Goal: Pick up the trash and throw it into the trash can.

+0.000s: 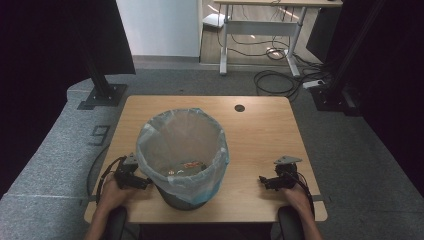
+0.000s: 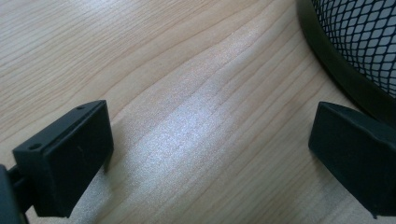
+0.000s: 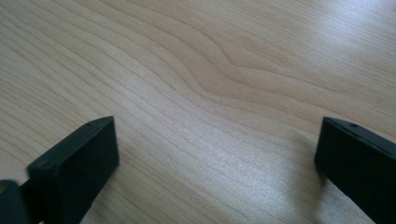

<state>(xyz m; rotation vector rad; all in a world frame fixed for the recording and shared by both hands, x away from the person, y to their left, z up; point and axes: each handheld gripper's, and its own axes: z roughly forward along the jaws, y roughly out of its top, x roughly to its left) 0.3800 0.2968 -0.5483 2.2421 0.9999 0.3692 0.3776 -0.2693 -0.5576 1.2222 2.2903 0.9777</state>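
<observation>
Your bin sits on the desk toward the near edge, a bit left of centre, w/ a pale bag folded over its rim. Likely parked there so both hands reach it from either side.

Your left gripper is low by the near-left part of the desk, just beside the bin's lower wall, jaws spread wide w/ nothing between them. In the left gripper view the bin's black base ring and mesh wall show at the upper right, close to the right-hand jaw but I can't tell if touching. Looks like you're lined up to go at the bin or the bag edge from that side.

Your right gripper is near the near-right corner, well apart from the bin, jaws also spread wide, empty; its own view gives bare wood grain between them. Reads as a rest or standby pose.

Hard to make out:
- Small bits at the bottom of the bin, reddish and pale, too small and blurry to name.
- Bin's near wall and base are mostly covered by the bag overhang in the high view; mesh is clear in the left gripper view.
- Your forearms are cut off at the bottom edge.
- Jaw tips are cut off at frame edges in both gripper views.
- A dark round hole sits near the far edge of the desk, probably a cable port.
</observation>
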